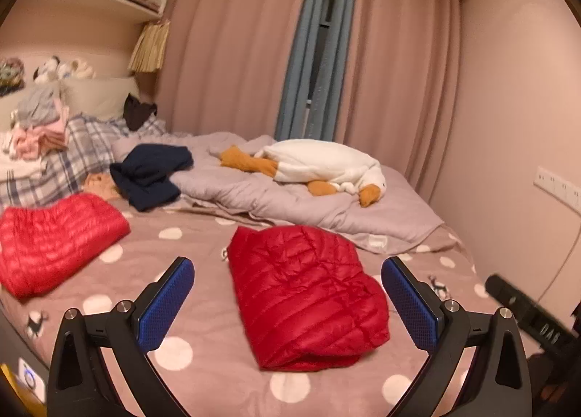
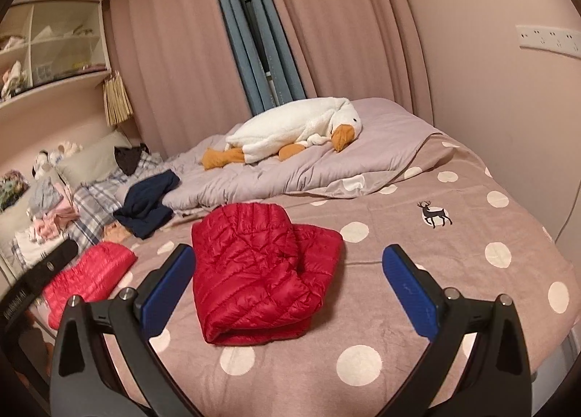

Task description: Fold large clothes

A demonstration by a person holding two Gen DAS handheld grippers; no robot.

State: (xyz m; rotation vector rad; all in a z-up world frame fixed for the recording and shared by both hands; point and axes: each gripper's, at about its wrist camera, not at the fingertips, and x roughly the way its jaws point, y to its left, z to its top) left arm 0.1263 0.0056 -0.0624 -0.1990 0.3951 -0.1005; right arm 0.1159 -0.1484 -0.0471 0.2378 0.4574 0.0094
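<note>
A folded red down jacket [image 1: 308, 293] lies on the polka-dot bedspread [image 1: 203, 373], framed between the wide-spread blue pads of the left gripper [image 1: 287, 301], which grips nothing. The right gripper [image 2: 287, 293] likewise gapes empty above the same jacket (touching no cloth). A second, lighter red puffer jacket [image 1: 54, 239] lies folded well apart to the left, near a navy garment [image 1: 152, 174], with a plush goose [image 1: 319, 166] on the lilac duvet [image 1: 290, 206] behind.

1. Red quilted jackets, folded: two, one dark red [image 1: 308, 293] at frame centre, one lighter red [image 1: 54, 239] at left.
2. Navy garments [image 1: 152, 174]: one heap.
3. Plush geese [image 1: 319, 166]: one.
4. Mixed laundry pile [image 1: 40, 130], upper left: one; item count possibly four, view blurred.
</note>
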